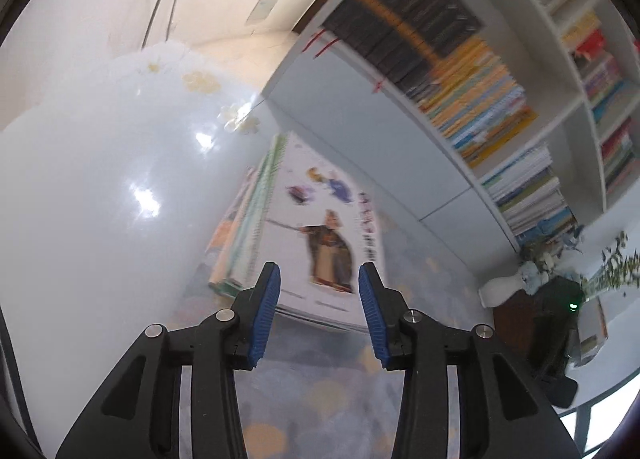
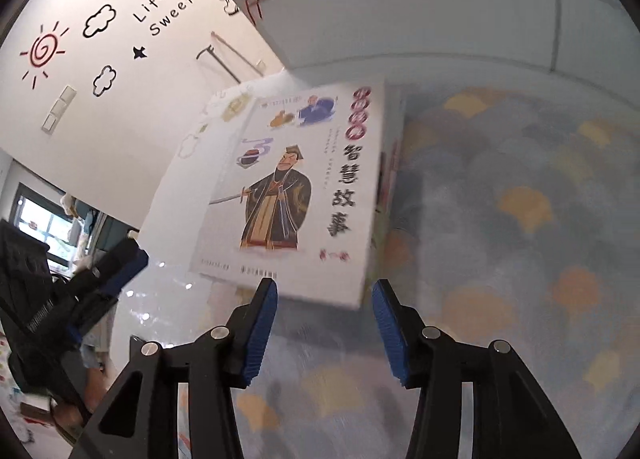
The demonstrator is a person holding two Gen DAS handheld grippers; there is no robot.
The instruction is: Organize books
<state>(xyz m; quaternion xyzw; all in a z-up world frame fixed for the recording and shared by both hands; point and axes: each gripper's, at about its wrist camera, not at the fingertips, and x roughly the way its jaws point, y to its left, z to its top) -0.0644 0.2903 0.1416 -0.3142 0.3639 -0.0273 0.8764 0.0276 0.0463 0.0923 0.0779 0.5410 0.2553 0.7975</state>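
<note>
- The bookshelf is standing behind the tabletop, its compartments packed with rows of upright and leaning books; the motion blur is hiding whether any gap is free.
- The tabletop is wearing a patterned cloth, and a small stack of books is lying flat on it, near the cabinet front below the shelves.
- The top book, a white cover with a robed figure holding a sword, is sitting face up on the stack, with thinner books showing beneath it and slightly out of line along one side.
- The left gripper is hovering just short of the near edge of the top book, jaws spread wide and gripping nothing.
- The right gripper is pointing at the same near edge from the other side, jaws likewise spread and empty.
- Judging from this, both grippers are closing in on the stack, probably to take the top book, though a squaring-up of the pile would look much the same.
- Any pickup is calling for one jaw to slip under the cover's edge, since the book is lying flat.
</note>
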